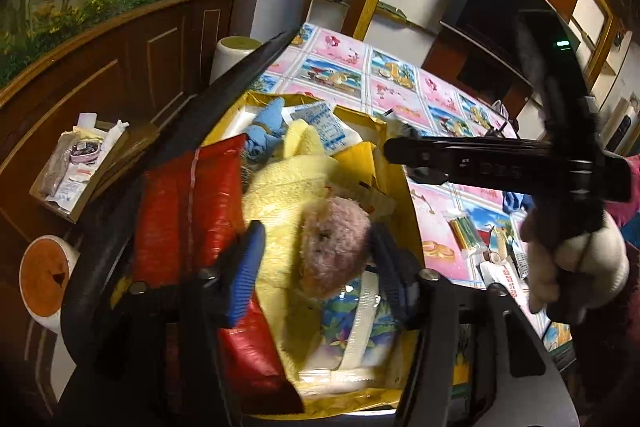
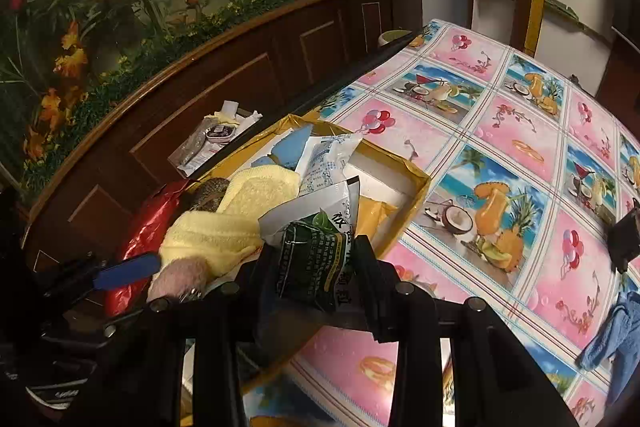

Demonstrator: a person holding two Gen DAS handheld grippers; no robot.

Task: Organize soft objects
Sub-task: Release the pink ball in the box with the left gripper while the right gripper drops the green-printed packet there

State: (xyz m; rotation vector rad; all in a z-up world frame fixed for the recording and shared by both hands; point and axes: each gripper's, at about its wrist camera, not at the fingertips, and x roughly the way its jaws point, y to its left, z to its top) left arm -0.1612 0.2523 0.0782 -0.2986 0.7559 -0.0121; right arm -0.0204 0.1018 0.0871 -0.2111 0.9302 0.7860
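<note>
A yellow cardboard box [image 1: 362,125] on the table holds soft goods: a yellow towel [image 1: 280,183], a red foil pack [image 1: 188,211], a blue cloth [image 1: 264,131], a white sachet [image 1: 322,131] and a floral pouch [image 1: 352,323]. A pink fuzzy ball [image 1: 334,247] lies on the towel between the blue pads of my left gripper [image 1: 320,263]. The pads stand off it, so the gripper is open. Over the box's near side, my right gripper [image 2: 318,259] is shut on a dark green printed packet [image 2: 312,263]. The pink ball [image 2: 180,279] and one blue pad [image 2: 128,273] show at its left.
The table wears a pink and blue picture oilcloth [image 2: 500,155]. On it lie a blue cloth [image 2: 616,331], a pack of coloured sticks [image 1: 464,231] and a black object [image 2: 624,239]. Left of the table are a small carton of odds [image 1: 76,167], a round stool [image 1: 44,279] and a wooden cabinet [image 2: 240,75].
</note>
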